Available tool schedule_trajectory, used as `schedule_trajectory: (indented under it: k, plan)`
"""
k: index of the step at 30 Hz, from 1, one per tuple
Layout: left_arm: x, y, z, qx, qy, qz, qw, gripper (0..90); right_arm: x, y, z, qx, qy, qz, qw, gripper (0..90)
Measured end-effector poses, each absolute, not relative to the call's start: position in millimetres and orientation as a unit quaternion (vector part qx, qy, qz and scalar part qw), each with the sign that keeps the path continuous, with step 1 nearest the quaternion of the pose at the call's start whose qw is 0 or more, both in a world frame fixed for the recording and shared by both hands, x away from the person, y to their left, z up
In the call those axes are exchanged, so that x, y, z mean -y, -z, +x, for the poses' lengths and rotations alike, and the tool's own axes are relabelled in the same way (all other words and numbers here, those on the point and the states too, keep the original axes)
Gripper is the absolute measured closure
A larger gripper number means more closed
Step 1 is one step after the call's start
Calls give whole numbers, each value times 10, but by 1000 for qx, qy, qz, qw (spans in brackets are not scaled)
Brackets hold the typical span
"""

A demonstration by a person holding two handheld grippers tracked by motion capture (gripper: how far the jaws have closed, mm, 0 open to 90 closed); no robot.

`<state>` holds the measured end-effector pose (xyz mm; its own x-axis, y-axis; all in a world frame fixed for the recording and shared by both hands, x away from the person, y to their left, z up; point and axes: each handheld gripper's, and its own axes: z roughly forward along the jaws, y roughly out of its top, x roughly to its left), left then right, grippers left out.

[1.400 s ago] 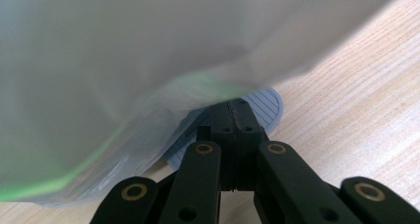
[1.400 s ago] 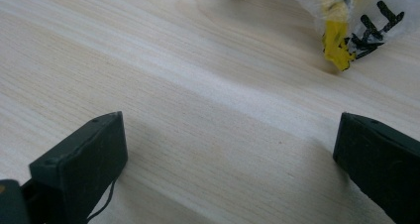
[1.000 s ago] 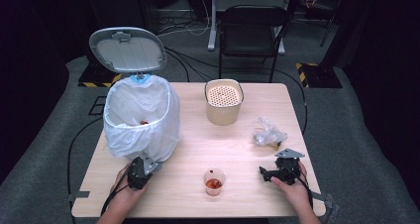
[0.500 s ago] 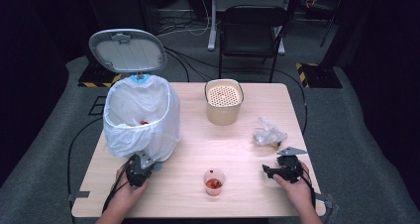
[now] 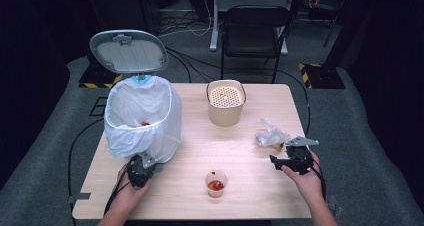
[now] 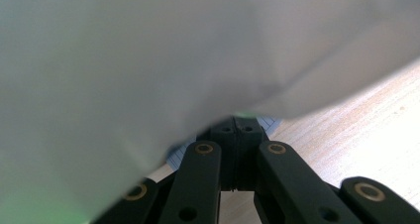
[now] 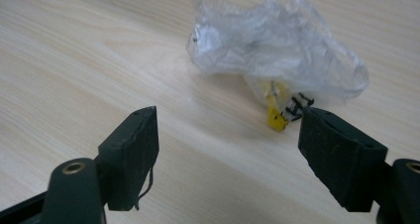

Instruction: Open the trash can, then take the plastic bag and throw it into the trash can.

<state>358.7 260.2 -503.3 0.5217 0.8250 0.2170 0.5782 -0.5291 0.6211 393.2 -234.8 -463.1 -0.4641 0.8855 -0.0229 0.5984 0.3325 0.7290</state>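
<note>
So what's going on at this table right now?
A person holds a gripper in each hand. The left gripper is shut on the white bag lining the open bin at the table's left. The right gripper is open, nothing between its jaws, facing a crumpled clear plastic wrapper. A small cup sits between them.

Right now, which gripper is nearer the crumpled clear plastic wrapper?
Right. The right gripper is open just short of the crumpled clear plastic wrapper; the left gripper sits across the table, shut at the white bin bag.

High cam looks down over table (image 5: pixel 250 151); 2 gripper cams sit close (both share tabletop).
</note>
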Motion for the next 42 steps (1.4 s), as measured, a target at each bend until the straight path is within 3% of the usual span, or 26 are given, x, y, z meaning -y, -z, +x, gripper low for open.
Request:
schedule_trajectory:
  k: [7,9,28,37,42]
  plan:
    - [-2547,5011,3607,-422,-251,841,226,900,2365,4515,4054,-786,-336,465,232,162]
    - [-2496,5022,3591,-405,-280,846,206,846,2353,4488,4125,-783,-336,469,232,138]
    - [-2636,5003,3646,-411,-227,848,248,900,2221,4570,4718,-810,-311,451,210,112]
    - [-2646,5008,3644,-404,-226,850,251,900,2171,4777,4849,-821,-286,456,189,194]
    - [-2688,5018,3652,-416,-220,842,265,900,2148,4807,4867,-826,-283,448,189,314]
